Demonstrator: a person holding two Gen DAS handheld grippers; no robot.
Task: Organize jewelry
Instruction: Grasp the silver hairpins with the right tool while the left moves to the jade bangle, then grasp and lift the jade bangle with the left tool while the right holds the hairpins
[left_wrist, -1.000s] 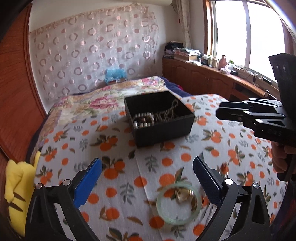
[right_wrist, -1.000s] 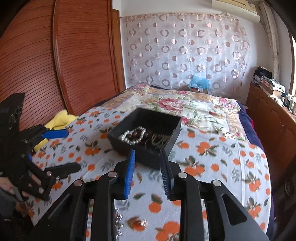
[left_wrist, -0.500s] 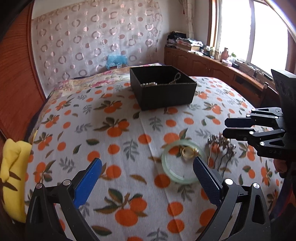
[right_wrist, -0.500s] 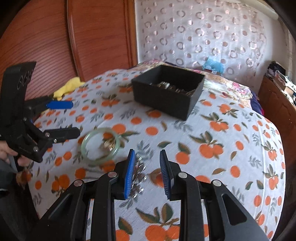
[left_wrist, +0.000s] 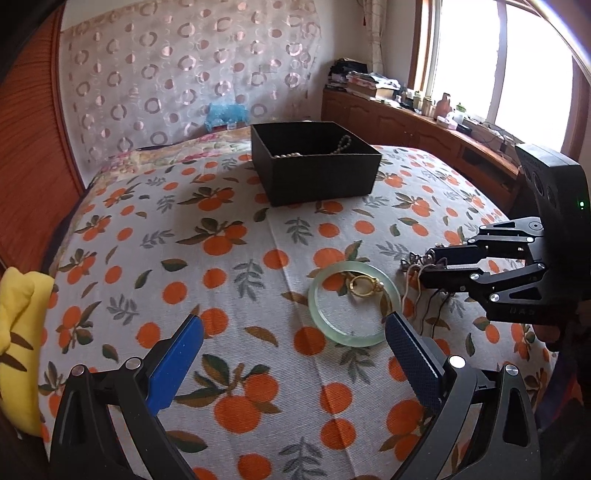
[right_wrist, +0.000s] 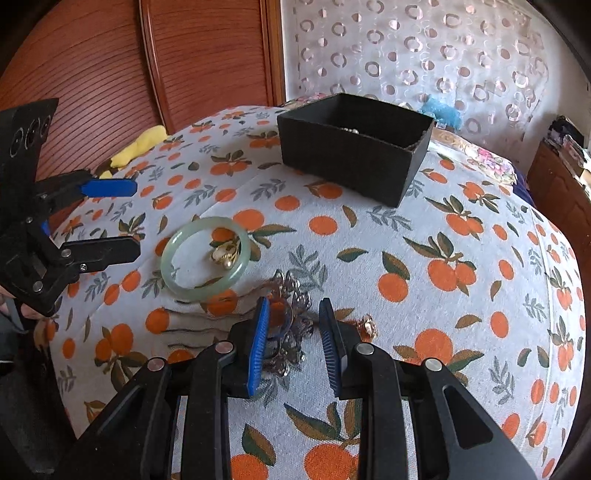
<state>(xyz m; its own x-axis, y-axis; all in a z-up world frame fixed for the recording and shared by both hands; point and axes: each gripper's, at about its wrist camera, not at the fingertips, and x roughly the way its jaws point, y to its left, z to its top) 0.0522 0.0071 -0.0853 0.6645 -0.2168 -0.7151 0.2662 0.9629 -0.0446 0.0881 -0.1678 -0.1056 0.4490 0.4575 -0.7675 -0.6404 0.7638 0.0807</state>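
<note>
Both grippers have come down low over the bed (left_wrist: 229, 206). The right gripper (right_wrist: 291, 325) now has its jaws a little apart around the silver jewelry (right_wrist: 291, 314), not squeezing it yet. The left gripper (left_wrist: 293, 345) is wide open and empty by the green bangle (left_wrist: 354, 302), so picking up comes next.

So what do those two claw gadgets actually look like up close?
Both are black plastic frames of hinged bars joined by silver screws. Each ends in two flat ribbed pads, one bright blue, one dark. The left gripper and right gripper match. Behind the right one's fingers stands a black block with round holes and a small green light. No cables or sleeves are clearly visible.
</note>
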